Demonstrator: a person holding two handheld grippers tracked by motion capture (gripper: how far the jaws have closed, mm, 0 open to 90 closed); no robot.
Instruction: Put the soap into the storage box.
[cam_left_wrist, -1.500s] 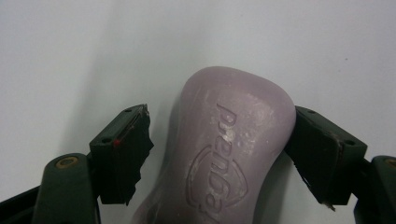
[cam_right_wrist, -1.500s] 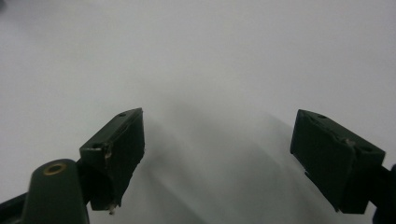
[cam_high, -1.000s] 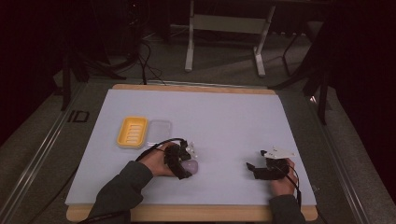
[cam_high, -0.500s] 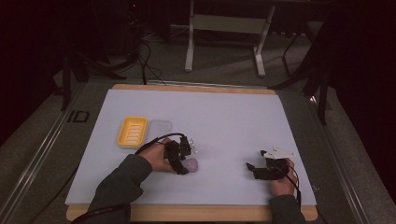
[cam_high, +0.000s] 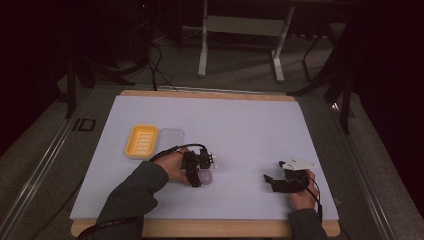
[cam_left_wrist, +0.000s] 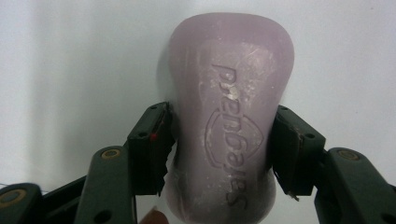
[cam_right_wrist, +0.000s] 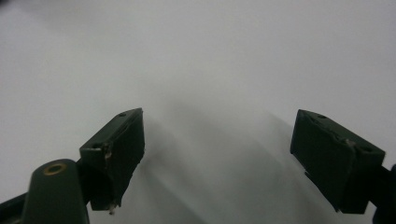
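Yellow soap dish (cam_high: 143, 140) and clear lid (cam_high: 171, 136) near gripped soap bar (cam_high: 205, 176)

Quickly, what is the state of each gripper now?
Left gripper: jaws have just been closing, now shut on the purple soap bar.
Right gripper: open, holding nothing, above the white table surface.

Left gripper (cam_left_wrist: 219, 144) jaws have just been closing (seemingly gripping now); right gripper (cam_right_wrist: 217, 154) rests, jaws apart.
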